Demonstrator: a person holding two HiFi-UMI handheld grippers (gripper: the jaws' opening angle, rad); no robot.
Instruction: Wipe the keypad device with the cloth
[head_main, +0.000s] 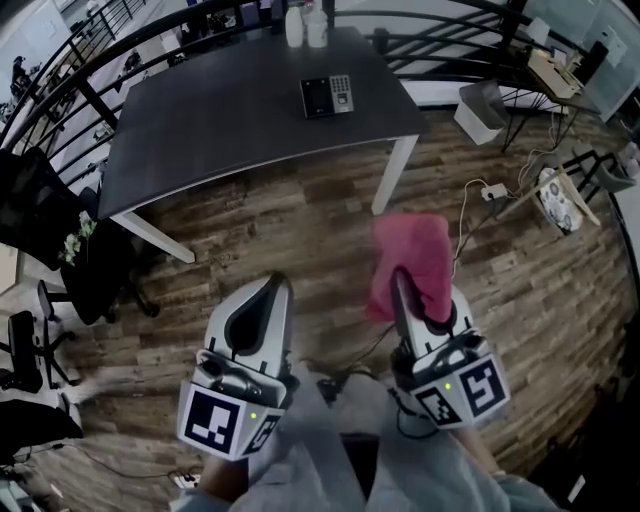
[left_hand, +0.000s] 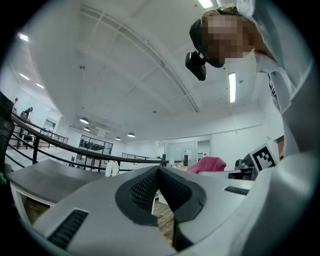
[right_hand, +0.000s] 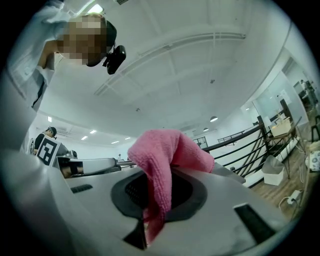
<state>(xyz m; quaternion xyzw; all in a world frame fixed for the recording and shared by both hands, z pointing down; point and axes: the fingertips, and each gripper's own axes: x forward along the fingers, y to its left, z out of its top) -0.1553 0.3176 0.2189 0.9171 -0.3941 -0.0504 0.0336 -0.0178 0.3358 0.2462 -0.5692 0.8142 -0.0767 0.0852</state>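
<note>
The keypad device (head_main: 327, 95) lies flat on the dark grey table (head_main: 220, 110), near its right end. My right gripper (head_main: 400, 285) is shut on a pink cloth (head_main: 412, 262) that flops over its jaws; the same cloth (right_hand: 162, 165) fills the right gripper view. My left gripper (head_main: 278, 290) is shut and holds nothing, its jaws (left_hand: 159, 172) meeting at the tips. Both grippers hang over the wood floor, well short of the table and pointing toward it. In the left gripper view the cloth (left_hand: 207, 164) shows to the right.
Two white bottles (head_main: 305, 25) stand at the table's far edge. A black railing (head_main: 90, 60) runs behind the table. Black chairs (head_main: 45, 260) stand at the left. A white bin (head_main: 482, 108), cables and a power strip (head_main: 492, 191) lie on the floor at the right.
</note>
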